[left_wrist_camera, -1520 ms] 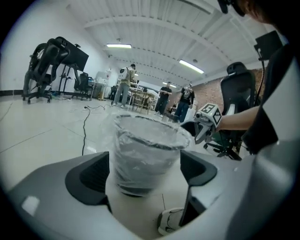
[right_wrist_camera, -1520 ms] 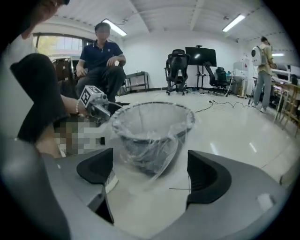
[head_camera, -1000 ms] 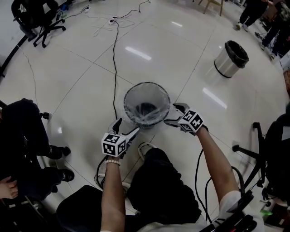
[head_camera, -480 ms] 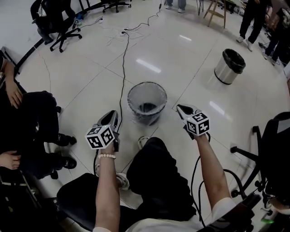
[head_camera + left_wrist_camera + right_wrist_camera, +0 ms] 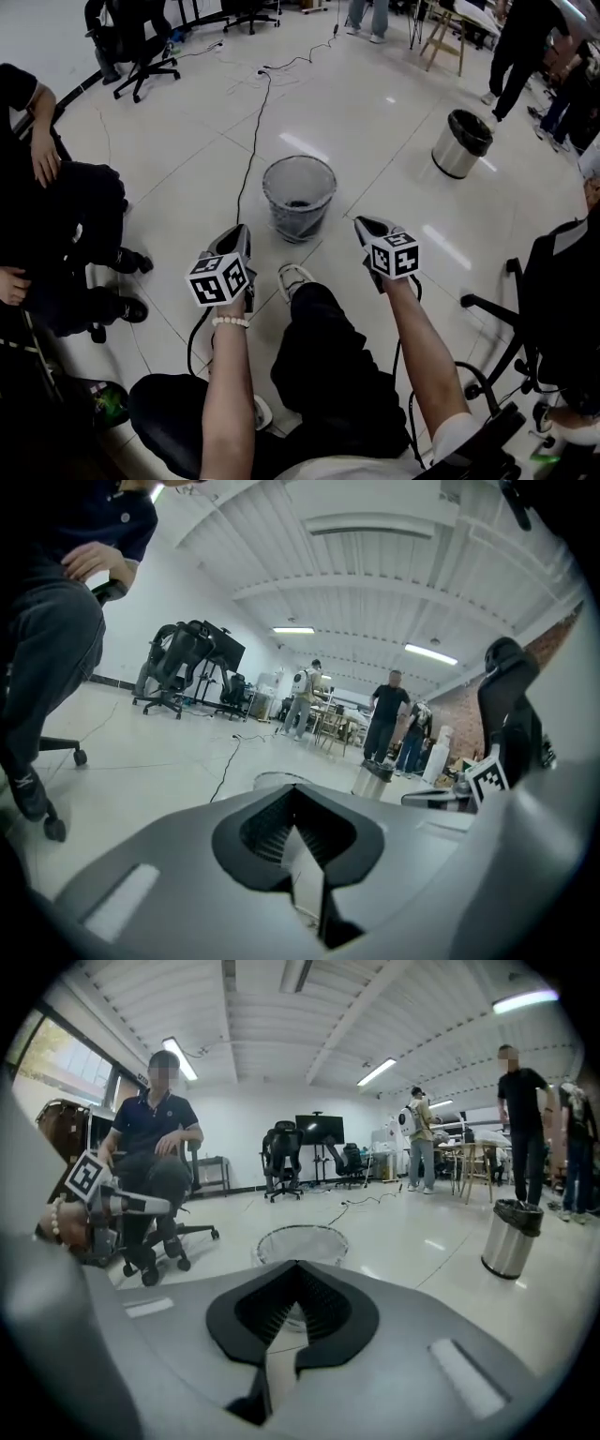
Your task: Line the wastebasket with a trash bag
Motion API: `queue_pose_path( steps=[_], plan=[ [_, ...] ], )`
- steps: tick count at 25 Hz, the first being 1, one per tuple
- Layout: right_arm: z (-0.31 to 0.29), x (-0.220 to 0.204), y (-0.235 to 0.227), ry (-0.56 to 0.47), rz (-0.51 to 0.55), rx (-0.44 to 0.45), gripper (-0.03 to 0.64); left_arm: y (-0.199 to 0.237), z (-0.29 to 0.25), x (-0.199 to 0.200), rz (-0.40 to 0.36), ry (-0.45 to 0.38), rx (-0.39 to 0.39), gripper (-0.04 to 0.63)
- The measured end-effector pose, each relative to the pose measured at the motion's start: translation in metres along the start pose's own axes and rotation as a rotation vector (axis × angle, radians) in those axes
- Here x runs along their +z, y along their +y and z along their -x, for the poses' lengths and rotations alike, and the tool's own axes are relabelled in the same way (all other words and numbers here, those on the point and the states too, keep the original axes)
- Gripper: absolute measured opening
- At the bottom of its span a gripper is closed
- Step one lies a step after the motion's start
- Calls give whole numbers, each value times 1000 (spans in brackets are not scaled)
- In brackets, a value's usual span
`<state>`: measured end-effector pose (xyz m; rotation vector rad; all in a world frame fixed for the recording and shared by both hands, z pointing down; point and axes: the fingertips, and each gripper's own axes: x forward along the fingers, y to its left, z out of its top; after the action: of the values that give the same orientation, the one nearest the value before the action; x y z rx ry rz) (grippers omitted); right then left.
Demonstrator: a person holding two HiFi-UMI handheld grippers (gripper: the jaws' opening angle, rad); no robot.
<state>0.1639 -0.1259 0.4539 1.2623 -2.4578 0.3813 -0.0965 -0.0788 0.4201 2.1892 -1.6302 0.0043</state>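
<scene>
Left gripper (image 5: 238, 234): clenched. Its jaws have just been closing and now meet pad to pad with nothing between them. It hangs in the air above the floor, on the near-left of the wastebasket and apart from it.
Right gripper (image 5: 364, 225): likewise clenched and empty, its jaws having just been closing. It hangs on the near-right of the wastebasket and touches nothing.
Wastebasket (image 5: 298, 220): a grey mesh basket standing upright on the tiled floor (image 5: 187, 159), out in the open with no floor edge near it. It sits ahead of the person's shoe (image 5: 292, 278), between the lines of the two grippers.
Trash bag (image 5: 300, 183): a thin, pale film appears to sit inside the basket and over its rim. How snugly it is tucked I cannot tell.
Why the grippers sit so: one at each side matches working the bag's mouth from opposite points of the rim. With both empty and clear of the basket, I judge that the rim step is not in hand right now.
Stage, as judged: the lining looks done or nearly so; at most a check of the fold remains.
Steel bin (image 5: 457, 145): stands well apart at the far right with a dark liner, and has no part in this.
Cable (image 5: 253, 131): runs over the floor beyond the basket and passes close by its left side.
</scene>
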Motion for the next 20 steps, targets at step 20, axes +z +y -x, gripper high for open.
queue_pose_path(
  steps=[20],
  plan=[
    [103,-37,-6,-45,-98,-123,0,-59,38,-43,4,73,24,11]
  ],
)
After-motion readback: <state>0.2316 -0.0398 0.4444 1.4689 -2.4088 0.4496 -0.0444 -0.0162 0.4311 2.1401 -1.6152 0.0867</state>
